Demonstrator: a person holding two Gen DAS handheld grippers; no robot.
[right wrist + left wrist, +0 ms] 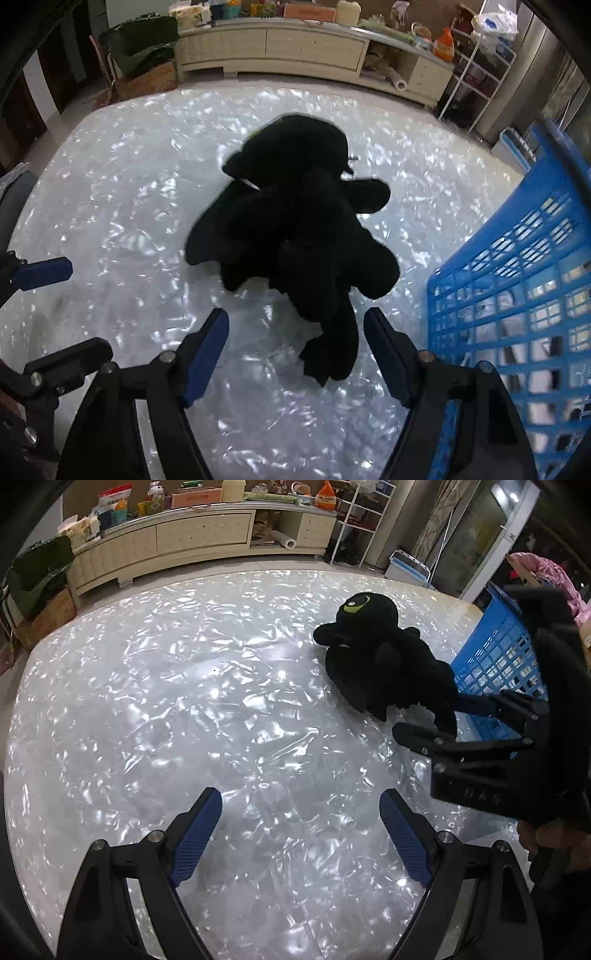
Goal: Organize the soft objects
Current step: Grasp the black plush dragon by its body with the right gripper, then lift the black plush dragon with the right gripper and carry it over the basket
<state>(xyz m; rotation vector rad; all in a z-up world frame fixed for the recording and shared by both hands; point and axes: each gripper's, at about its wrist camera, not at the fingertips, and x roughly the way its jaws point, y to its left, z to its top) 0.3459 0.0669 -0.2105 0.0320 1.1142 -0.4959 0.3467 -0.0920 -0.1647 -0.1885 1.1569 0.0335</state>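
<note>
A black plush toy [384,657] with a green eye lies on the shiny white table cover, next to a blue plastic basket [495,657]. In the right wrist view the plush toy [295,221] lies straight ahead, its tail tip between my open fingers but not gripped. My right gripper [295,354] is open, and it also shows in the left wrist view [428,720] at the toy's tail. My left gripper [301,834] is open and empty over bare table, left of the toy. The basket [517,280] stands at the right.
A long beige cabinet [166,542] with clutter on top stands behind the table. A white wire rack [358,520] stands at the back right. A green bag on a cardboard box [40,590] sits at the left. Pink fabric [550,572] lies beyond the basket.
</note>
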